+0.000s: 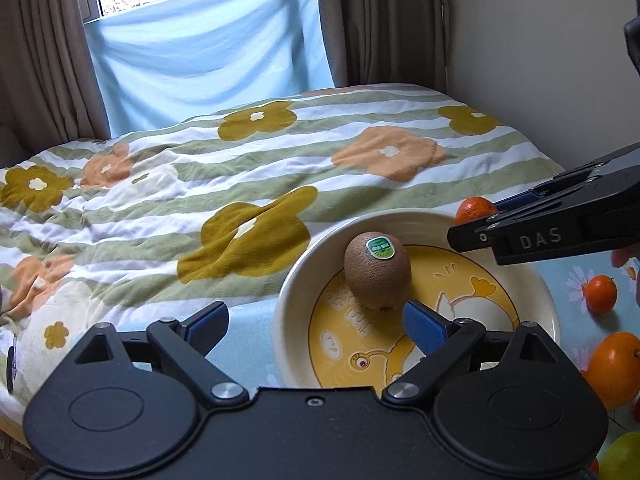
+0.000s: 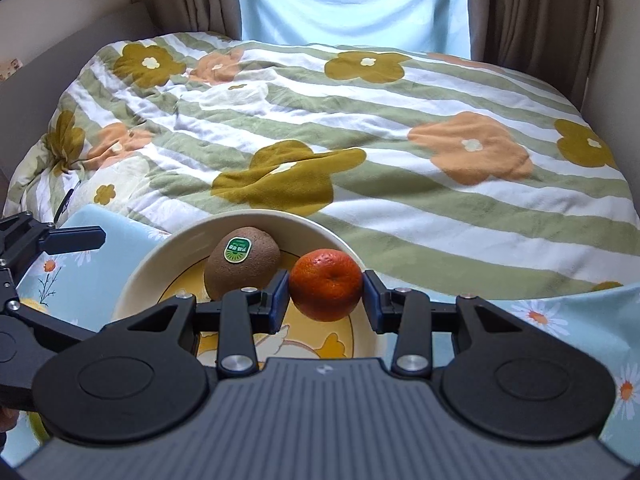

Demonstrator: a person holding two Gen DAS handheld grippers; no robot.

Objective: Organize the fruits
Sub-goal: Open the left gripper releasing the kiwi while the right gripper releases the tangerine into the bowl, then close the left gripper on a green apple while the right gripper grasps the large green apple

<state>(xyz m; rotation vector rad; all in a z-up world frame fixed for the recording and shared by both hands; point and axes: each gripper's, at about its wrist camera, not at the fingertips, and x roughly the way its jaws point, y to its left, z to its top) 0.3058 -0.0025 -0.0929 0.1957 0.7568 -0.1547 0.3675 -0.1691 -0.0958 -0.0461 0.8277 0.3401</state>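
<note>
A brown kiwi (image 1: 377, 270) with a green sticker lies in a cream bowl (image 1: 292, 280) with a yellow cartoon bottom; the kiwi (image 2: 242, 262) and bowl (image 2: 140, 276) also show in the right wrist view. My right gripper (image 2: 325, 296) is shut on a small mandarin (image 2: 326, 284) and holds it over the bowl's right side, beside the kiwi. In the left wrist view the right gripper (image 1: 476, 224) reaches in from the right with the mandarin (image 1: 474, 209) partly hidden. My left gripper (image 1: 316, 322) is open and empty at the bowl's near left rim.
The bowl stands on a light blue daisy cloth (image 2: 560, 320) in front of a bed with a flowered striped quilt (image 2: 360, 140). A mandarin (image 1: 599, 294), an orange (image 1: 614, 368) and a green fruit (image 1: 624, 456) lie on the cloth to the right.
</note>
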